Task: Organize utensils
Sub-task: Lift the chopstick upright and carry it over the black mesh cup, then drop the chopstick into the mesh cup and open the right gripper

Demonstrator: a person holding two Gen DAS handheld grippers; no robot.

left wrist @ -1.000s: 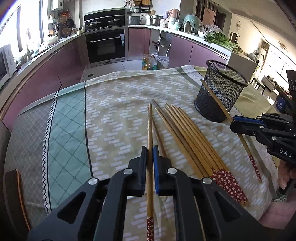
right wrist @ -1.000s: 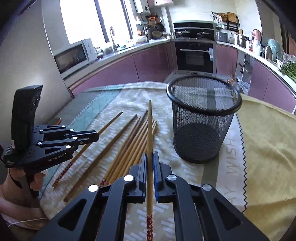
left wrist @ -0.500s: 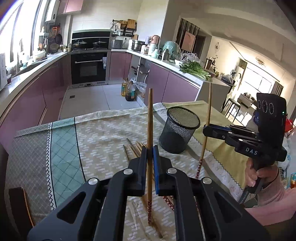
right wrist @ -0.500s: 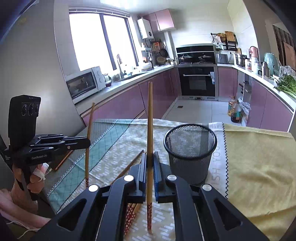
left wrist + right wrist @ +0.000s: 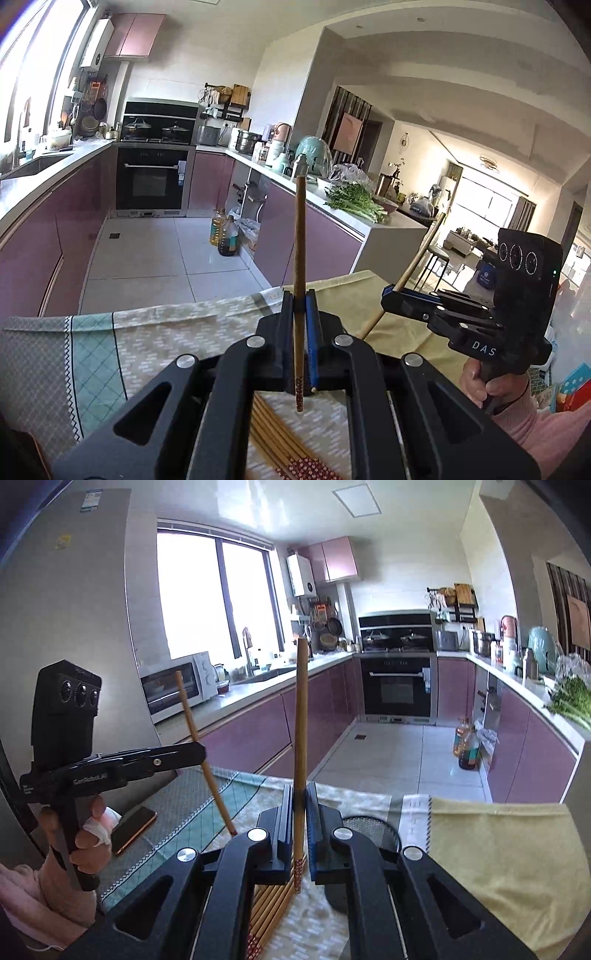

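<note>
Basket (image 5: pixel 373 829) only beyond right tongs (image 5: pixel 300 805)

U-shaped kitchen: mauve base cabinets (image 5: pixel 258 731), white tile floor (image 5: pixel 155 254), black built-in oven (image 5: pixel 397 686). Large window (image 5: pixel 214 598) above the sink admits bright daylight. Microwave (image 5: pixel 173 686) stands on the countertop.

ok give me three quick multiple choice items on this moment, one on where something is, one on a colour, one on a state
1. Where is the mesh holder?
A. on the table just behind the right gripper
B. on the kitchen floor
C. on the counter

2. What colour are the lower kitchen cabinets?
A. white
B. purple-pink
C. green

3. What is the left gripper doing?
A. open and empty
B. shut on one chopstick
C. shut on a spoon

Answers: 1 A, its rim shows behind that gripper in the right wrist view. 2 B, the doors are purple-pink. 3 B, one chopstick stands upright between the pads.
</note>
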